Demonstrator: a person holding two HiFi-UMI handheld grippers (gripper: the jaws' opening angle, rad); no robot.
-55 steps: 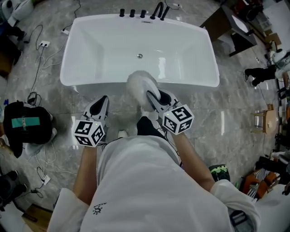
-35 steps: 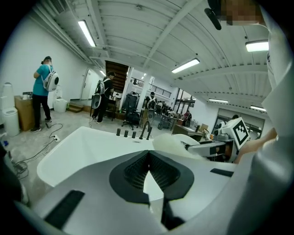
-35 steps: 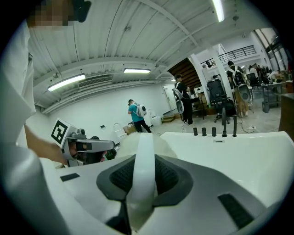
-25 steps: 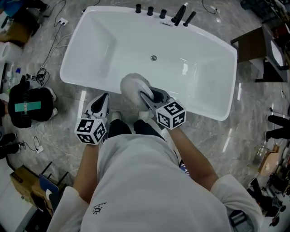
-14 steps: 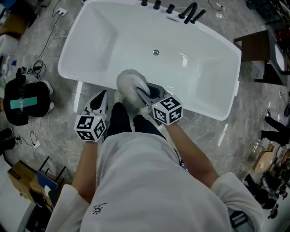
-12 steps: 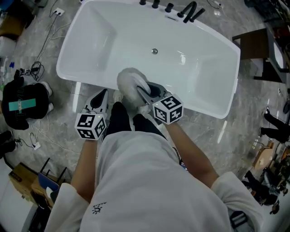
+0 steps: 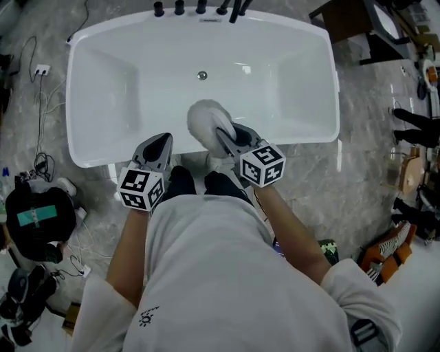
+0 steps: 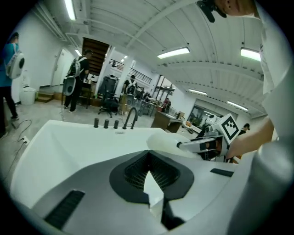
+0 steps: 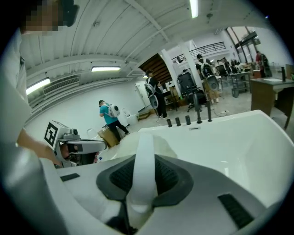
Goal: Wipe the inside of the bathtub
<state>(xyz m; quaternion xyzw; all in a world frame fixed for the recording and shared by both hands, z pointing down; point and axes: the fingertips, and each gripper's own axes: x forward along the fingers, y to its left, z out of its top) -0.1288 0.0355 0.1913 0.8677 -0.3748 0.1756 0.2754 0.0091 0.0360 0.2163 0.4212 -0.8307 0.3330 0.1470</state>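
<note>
1. The white bathtub (image 7: 302, 89) lies crosswise in front of the person, with its drain (image 7: 202, 75) at the middle and dark taps (image 7: 199, 8) on the far rim.
2. The right gripper (image 7: 227, 137) reaches over the middle of the tub's near rim. Its jaws are clenched on the white strap (image 9: 144, 160) of a fluffy white wiping pad (image 7: 203, 120).
3. The pad sits inside the tub by the near wall, short of the drain. Whether it touches the tub cannot be told.
4. The left gripper (image 7: 157, 146) is at the tub's near rim, left of the pad, its jaws closed together with nothing between them.
</note>
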